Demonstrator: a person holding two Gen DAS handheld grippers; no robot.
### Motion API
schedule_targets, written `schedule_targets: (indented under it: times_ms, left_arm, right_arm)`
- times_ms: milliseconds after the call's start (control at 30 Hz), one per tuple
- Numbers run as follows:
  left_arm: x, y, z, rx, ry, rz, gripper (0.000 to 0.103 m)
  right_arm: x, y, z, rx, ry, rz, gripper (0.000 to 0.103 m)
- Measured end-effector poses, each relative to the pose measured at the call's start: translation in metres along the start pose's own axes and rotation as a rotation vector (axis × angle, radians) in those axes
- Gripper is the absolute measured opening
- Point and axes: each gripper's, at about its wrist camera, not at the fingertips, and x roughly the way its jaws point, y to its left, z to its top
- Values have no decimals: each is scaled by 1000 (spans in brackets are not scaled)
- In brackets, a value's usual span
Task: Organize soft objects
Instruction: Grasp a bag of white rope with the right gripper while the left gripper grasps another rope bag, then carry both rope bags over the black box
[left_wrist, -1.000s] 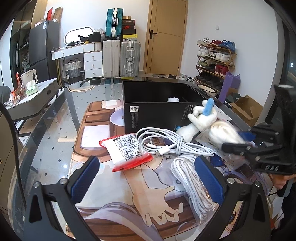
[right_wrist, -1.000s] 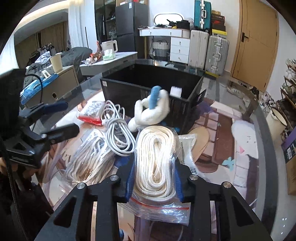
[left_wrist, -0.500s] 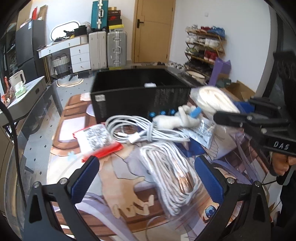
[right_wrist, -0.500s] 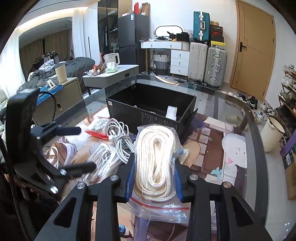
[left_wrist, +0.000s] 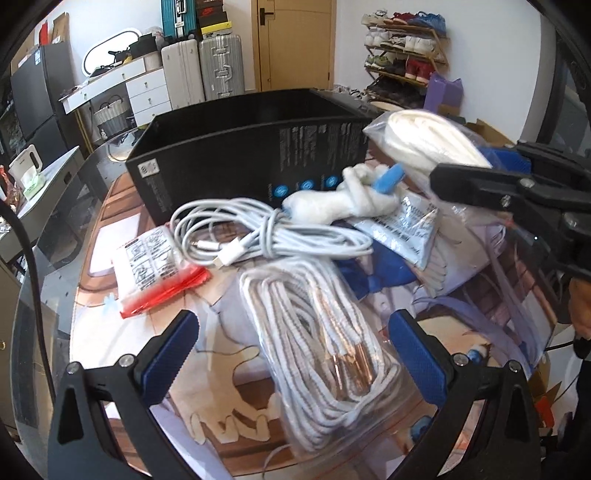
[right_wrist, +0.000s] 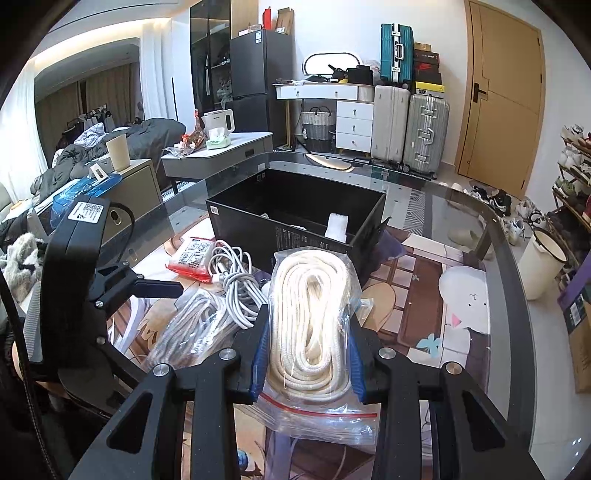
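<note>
My right gripper (right_wrist: 308, 354) is shut on a clear zip bag of cream rope (right_wrist: 314, 314) and holds it up in front of the black box (right_wrist: 295, 236). In the left wrist view that bag (left_wrist: 424, 136) hangs by the box's near right corner, in the right gripper (left_wrist: 509, 173). My left gripper (left_wrist: 295, 347) stands open, low over a bagged coil of white cord (left_wrist: 321, 332) without touching it. A white charging cable (left_wrist: 273, 236), a white plush toy with a blue piece (left_wrist: 343, 199) and a red-and-white packet (left_wrist: 155, 266) lie before the box (left_wrist: 236, 162).
A small silver sachet (left_wrist: 402, 225) lies under the plush. A white item (right_wrist: 337, 225) stands inside the box at its right end. All rests on a glass table (right_wrist: 461, 229) over a printed mat. Suitcases, a shoe rack and furniture stand beyond.
My left gripper has swung right and sunk closer over the bagged cord, still open. The right gripper keeps its hold on the rope bag and has hardly moved.
</note>
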Motion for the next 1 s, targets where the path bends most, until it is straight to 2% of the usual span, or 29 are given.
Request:
schedule_targets:
  times_ms: [200, 367, 433, 533, 733, 1000]
  left_arm:
    - [-3, 13, -5, -22, 4, -8, 100]
    - [-6, 14, -7, -7, -11, -23, 81]
    - [-8, 14, -9, 7, -22, -28, 63]
    - [-12, 15, -10, 16, -36, -33, 47]
    - [-20, 24, -14, -1, -56, -56, 40]
    - [-36, 35, -20, -35, -93, -78, 39]
  right_arm:
    - [2, -2, -1, 4, 4, -3, 36]
    - [4, -1, -1, 0, 5, 2, 36]
    - [5, -1, -2, -2, 6, 3, 36]
    - [5, -1, -2, -1, 5, 3, 36]
    - [5, 0, -1, 2, 0, 2, 36]
    - [4, 3, 1, 1, -13, 12, 36]
